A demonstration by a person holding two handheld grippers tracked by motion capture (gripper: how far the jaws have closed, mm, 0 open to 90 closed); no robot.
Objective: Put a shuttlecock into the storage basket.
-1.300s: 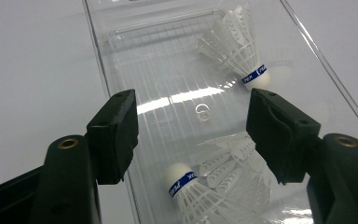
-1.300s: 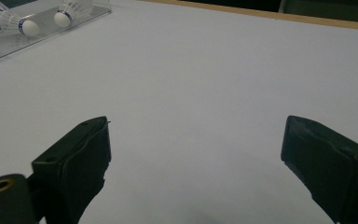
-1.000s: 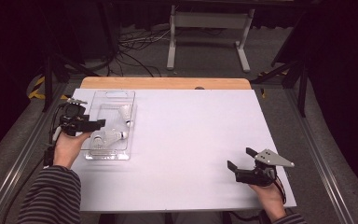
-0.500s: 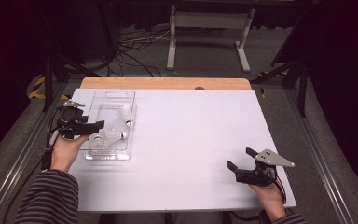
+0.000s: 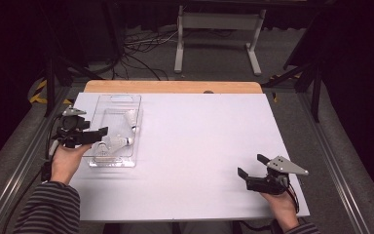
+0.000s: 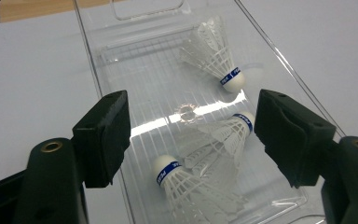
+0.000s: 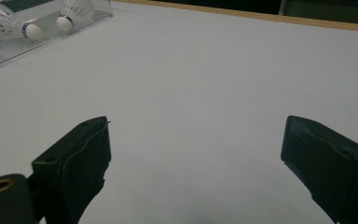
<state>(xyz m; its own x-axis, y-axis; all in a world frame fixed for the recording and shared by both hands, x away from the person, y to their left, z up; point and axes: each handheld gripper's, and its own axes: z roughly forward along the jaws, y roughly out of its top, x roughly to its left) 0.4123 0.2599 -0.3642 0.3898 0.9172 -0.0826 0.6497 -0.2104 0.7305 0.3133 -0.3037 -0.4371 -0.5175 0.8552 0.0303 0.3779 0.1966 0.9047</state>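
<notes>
A clear plastic tray (image 5: 119,99) lies at the table's left with three white shuttlecocks in it. In the left gripper view one shuttlecock (image 6: 216,56) rests at the far end, a second (image 6: 228,133) in the middle, and a third (image 6: 186,184) nearest me. My left gripper (image 6: 193,126) hovers over the tray's near end (image 5: 97,134). Its jaws have just been opening and stand wide on either side of the nearer shuttlecocks, touching neither. My right gripper (image 5: 251,165) rests open near the table's front right, with bare table between its jaws (image 7: 193,140).
The white table top (image 5: 199,141) has a wooden strip (image 5: 175,87) along its far edge. In the right gripper view the tray (image 7: 9,53) shows far off at the upper left. Cables and a stand's legs (image 5: 216,44) lie on the floor beyond.
</notes>
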